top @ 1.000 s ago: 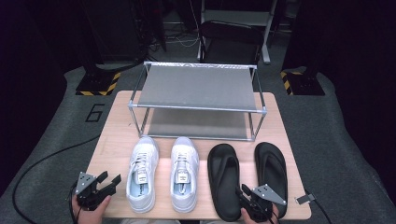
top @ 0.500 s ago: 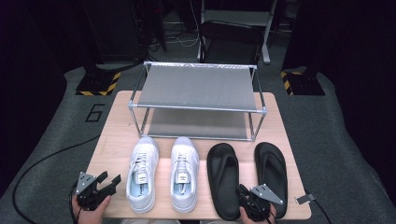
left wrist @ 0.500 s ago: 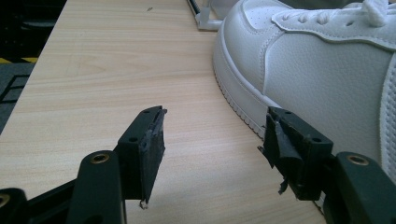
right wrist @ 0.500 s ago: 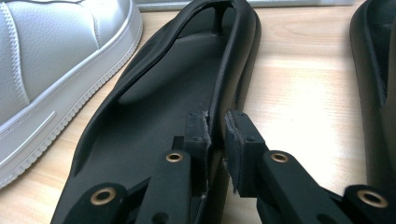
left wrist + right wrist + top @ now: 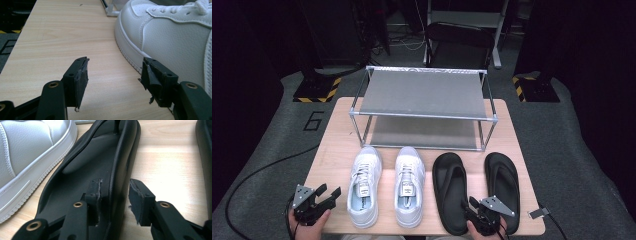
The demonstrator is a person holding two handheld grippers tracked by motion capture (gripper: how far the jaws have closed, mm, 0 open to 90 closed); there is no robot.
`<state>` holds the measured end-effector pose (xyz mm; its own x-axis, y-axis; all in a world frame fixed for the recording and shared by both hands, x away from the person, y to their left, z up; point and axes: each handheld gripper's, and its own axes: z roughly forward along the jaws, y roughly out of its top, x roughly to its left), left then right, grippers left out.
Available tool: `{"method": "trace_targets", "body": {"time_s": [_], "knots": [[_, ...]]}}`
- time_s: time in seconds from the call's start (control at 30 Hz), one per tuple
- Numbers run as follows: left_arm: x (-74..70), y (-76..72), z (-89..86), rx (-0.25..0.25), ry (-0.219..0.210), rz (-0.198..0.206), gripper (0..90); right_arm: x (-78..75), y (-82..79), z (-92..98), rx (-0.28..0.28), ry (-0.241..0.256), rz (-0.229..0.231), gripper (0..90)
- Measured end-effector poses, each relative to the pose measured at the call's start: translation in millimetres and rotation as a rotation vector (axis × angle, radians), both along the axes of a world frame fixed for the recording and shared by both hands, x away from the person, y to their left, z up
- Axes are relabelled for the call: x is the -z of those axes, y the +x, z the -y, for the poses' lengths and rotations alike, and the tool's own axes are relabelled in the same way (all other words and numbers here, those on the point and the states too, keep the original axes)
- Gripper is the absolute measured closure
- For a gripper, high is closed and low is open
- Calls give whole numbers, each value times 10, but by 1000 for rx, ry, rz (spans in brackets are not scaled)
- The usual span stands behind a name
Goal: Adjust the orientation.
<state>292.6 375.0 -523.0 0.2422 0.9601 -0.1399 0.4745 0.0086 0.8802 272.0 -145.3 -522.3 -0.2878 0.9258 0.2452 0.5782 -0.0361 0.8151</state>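
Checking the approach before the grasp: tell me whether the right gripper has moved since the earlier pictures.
Yes. The right gripper has shifted left, from near the right-hand black rubber flip-flop toward the left-hand black rubber flip-flop, whose rim now sits between its open jaws.

Dim surroundings, overhead light, tabletop glare

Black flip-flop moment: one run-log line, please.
right hand-held gripper open astride left black flip-flop rim | left hand-held gripper open beside white sneaker
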Motion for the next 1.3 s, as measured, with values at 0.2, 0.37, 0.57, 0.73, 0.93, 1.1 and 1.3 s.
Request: {"method": "trace_targets", "body": {"time_s": [0.2,0.37,0.57,0.73,0.93,1.1,1.3], "knots": [[-3,-1,-5,1,-1,-3,380,17,8,-1,-7,19,-18,583],[0,3,-7,0,-4,-3,380,34,19,15,-9,38,-31,543],[0,8,-4,3,-3,-2,380,42,24,21,-5,48,-36,521],[-1,8,0,4,-3,-3,380,47,35,-8,-15,45,-37,510],[1,10,-2,2,-6,2,380,60,52,2,-27,68,-48,516],[-2,7,-2,4,-6,0,381,74,61,32,-21,113,-70,523],[-2,8,-2,5,-4,-1,380,73,59,27,-18,112,-69,527]]}}
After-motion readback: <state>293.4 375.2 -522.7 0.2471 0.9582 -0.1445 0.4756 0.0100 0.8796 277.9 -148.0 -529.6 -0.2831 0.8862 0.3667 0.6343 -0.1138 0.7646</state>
